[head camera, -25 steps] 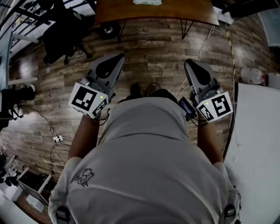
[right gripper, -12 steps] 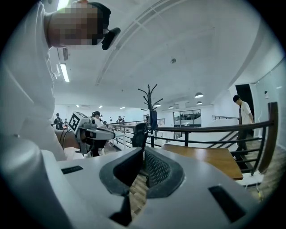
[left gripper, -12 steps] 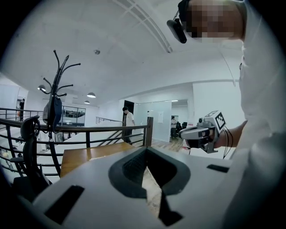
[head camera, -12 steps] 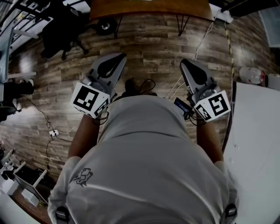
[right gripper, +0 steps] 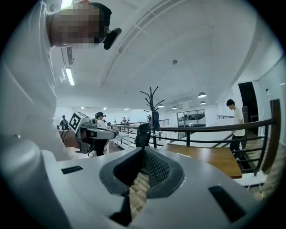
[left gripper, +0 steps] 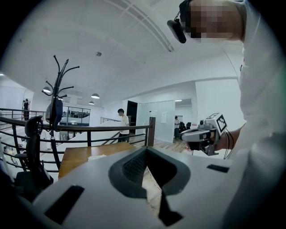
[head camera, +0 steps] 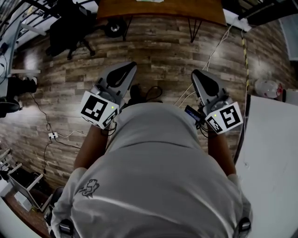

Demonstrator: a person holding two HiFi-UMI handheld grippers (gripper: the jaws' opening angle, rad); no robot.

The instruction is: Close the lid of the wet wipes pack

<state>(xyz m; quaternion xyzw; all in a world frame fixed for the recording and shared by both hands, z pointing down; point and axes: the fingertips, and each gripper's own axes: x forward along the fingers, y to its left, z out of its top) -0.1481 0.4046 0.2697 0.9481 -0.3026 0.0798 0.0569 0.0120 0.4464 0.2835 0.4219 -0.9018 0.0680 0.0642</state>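
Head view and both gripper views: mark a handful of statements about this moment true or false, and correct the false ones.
1. The left gripper and the right gripper are both shut and empty. True.
2. Both grippers rest on the wooden table. False: they are held in the air above the floor, short of the table.
3. A coat stand rises beside a railing. True.
4. The floor is carpeted. False: it is wood planks.

Left gripper (head camera: 132, 66), right gripper (head camera: 195, 73), both above plank floor (head camera: 163, 51), wooden table (head camera: 186, 8) ahead
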